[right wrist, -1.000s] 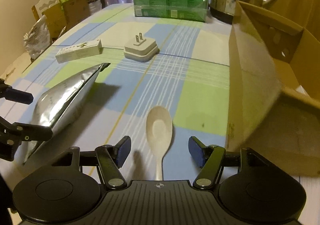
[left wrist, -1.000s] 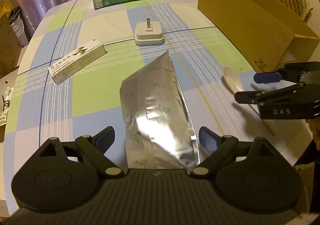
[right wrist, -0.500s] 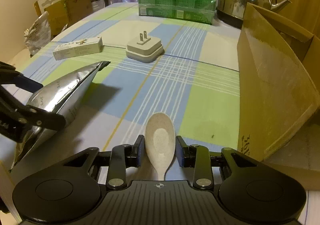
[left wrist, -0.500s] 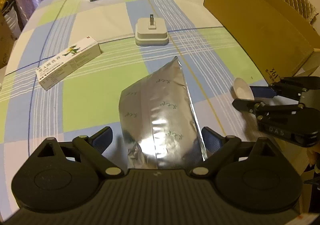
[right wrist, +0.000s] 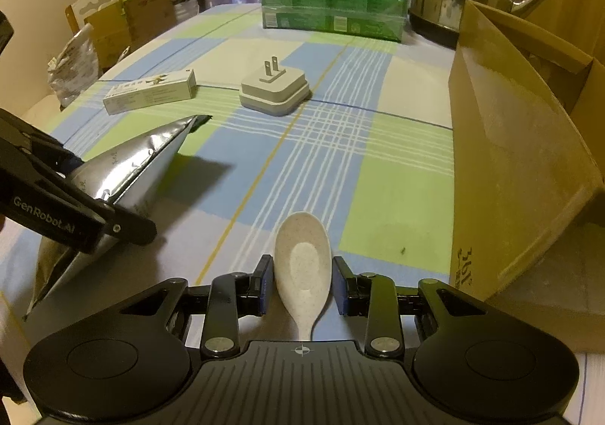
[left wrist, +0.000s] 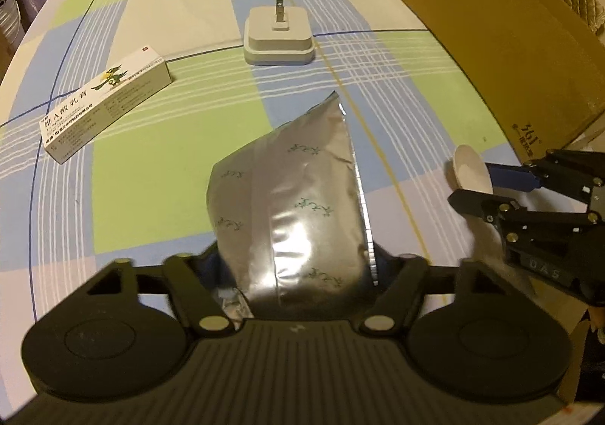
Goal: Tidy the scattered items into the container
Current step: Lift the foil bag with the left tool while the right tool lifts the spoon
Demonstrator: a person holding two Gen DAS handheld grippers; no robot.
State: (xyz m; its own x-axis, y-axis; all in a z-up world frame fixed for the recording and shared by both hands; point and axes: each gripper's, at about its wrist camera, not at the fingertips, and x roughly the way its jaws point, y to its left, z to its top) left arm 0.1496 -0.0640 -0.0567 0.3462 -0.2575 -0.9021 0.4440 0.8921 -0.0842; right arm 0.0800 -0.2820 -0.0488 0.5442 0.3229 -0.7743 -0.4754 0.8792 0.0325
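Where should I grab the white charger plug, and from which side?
Grip the charger plug across its two flat side walls, coming straight down from above. It lies flat, prongs pointing up; straddle the body below them, since the rounded corners would slip.

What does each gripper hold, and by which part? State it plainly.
Left gripper: the crinkled silver foil pouch, by its near end. Right gripper: the pale speckled plastic spoon, across the bowl's base.

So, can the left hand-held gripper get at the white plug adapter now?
Probably not yet: the left hand-held gripper is shut on the foil pouch, which lies between it and the plug adapter.
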